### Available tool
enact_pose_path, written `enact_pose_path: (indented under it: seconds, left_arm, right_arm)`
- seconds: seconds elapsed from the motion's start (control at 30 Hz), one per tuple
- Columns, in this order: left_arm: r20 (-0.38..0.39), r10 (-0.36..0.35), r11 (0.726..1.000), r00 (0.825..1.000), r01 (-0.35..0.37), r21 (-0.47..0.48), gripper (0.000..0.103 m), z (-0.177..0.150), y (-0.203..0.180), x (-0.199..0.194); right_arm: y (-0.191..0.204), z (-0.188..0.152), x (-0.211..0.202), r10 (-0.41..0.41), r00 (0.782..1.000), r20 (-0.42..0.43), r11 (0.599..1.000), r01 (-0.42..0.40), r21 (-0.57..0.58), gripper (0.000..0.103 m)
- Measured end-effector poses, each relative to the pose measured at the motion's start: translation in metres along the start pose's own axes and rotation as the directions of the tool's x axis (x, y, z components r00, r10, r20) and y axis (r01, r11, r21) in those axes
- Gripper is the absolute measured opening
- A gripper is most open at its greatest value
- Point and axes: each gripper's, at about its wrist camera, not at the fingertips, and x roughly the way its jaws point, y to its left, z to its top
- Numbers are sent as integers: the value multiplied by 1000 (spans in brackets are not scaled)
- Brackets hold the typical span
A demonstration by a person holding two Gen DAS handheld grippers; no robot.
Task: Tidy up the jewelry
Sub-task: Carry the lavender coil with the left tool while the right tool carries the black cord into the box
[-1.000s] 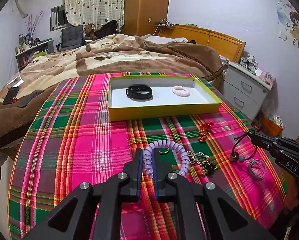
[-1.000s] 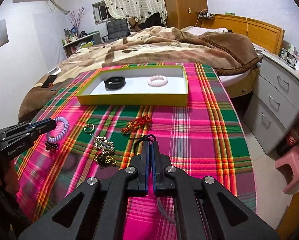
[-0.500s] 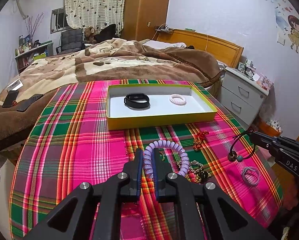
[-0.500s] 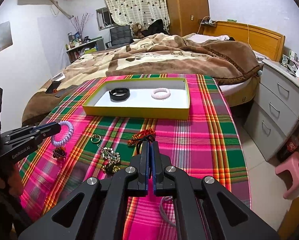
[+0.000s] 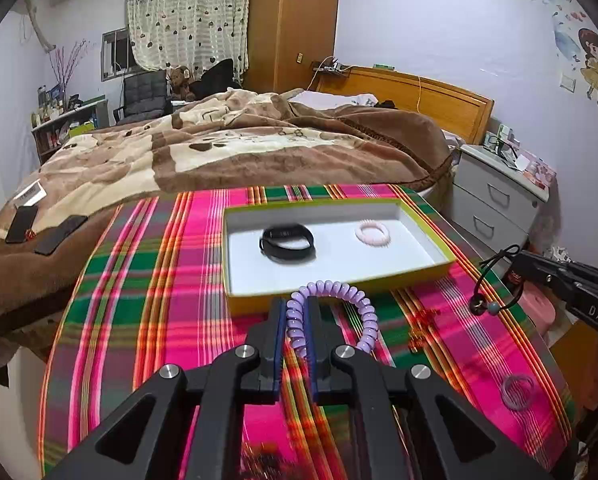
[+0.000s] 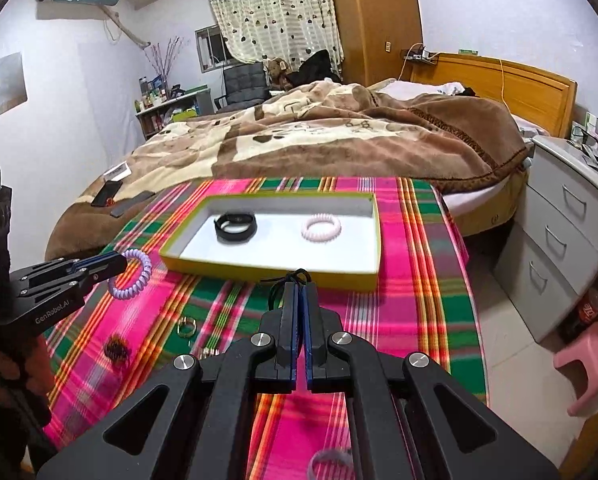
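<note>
Left wrist view: left gripper (image 5: 295, 322) hanging above the plaid cloth (image 5: 147, 300), fingers clamping a purple coil band (image 5: 339, 308) just short of the tray (image 5: 339, 280) near wall. Lying inside the tray, well apart: black band (image 5: 287, 243) and pink coil (image 5: 373, 233). Entering from the right edge, right gripper (image 5: 517, 266) pinching a black cord (image 5: 495, 288) with a bead dangling above the cloth. Resting on the cloth near the right corner: a lilac ring (image 5: 518, 392).

Right wrist view: right gripper (image 6: 300, 292) fingers pressing together on the black cord (image 6: 287, 280), tips sitting just before the tray (image 6: 275, 272). Showing at left, left gripper (image 6: 115, 266) gripping the purple coil band (image 6: 133, 276) beside the tray's left corner. Lying on the cloth (image 6: 399, 320) below: gold ring (image 6: 187, 326) and dark charm (image 6: 116, 350).
</note>
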Motion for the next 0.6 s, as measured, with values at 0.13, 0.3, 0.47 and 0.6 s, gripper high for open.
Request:
enact_pose_path:
  seconds: [0.13, 0.3, 0.47, 0.6]
  left_arm:
    - [7, 20, 1000, 1000, -20, 2, 9, 16, 8, 14]
    - [-5, 25, 1000, 1000, -25, -10, 9, 32, 19, 37]
    - [-42, 41, 999, 998, -42, -14, 9, 43, 28, 68]
    - [-67, 46, 999, 997, -47, -13, 9, 45, 30, 89]
  right_arm:
    - [-5, 15, 9, -4, 1000, 12, 1000, 4, 3, 2]
    - [-13, 34, 27, -20, 1000, 13, 1000, 21, -2, 2]
    - [-22, 49, 50, -24, 1000, 6, 1000, 24, 3, 2]
    - [-30, 56, 68, -19, 1000, -10, 1000, 19, 21, 2]
